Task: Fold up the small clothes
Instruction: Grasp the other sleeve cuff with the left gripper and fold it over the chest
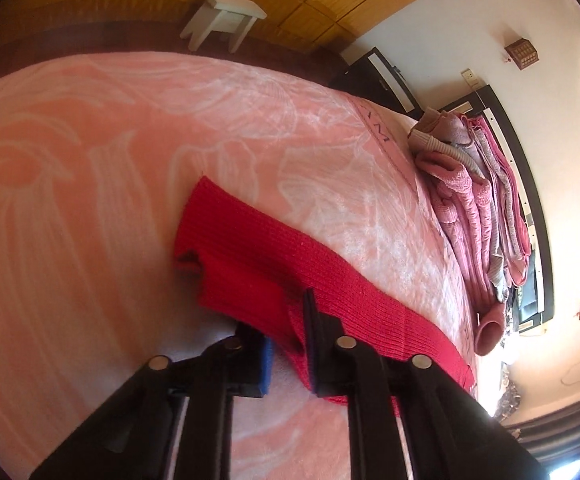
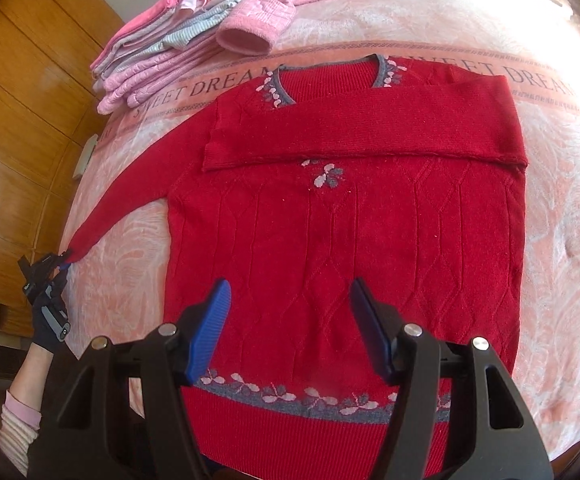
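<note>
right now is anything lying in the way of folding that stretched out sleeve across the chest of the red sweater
Nothing visible does. The left gripper grips the cuff of the outstretched sleeve; the red knitted sweater front is bare except for the other sleeve, already folded across. The pile of pink clothes lies apart, beyond the shoulder.

One red sweater [image 2: 346, 248] lies on one pink blanket [image 2: 562, 208]. One pile of folded pink and grey clothes [image 2: 157, 60] sits at the far left. Two grippers show: the left gripper [image 1: 285, 344] and the right gripper [image 2: 290, 332]. One white stool [image 1: 225, 20] stands far off, and two wall lamps [image 1: 522, 53] hang right.
</note>
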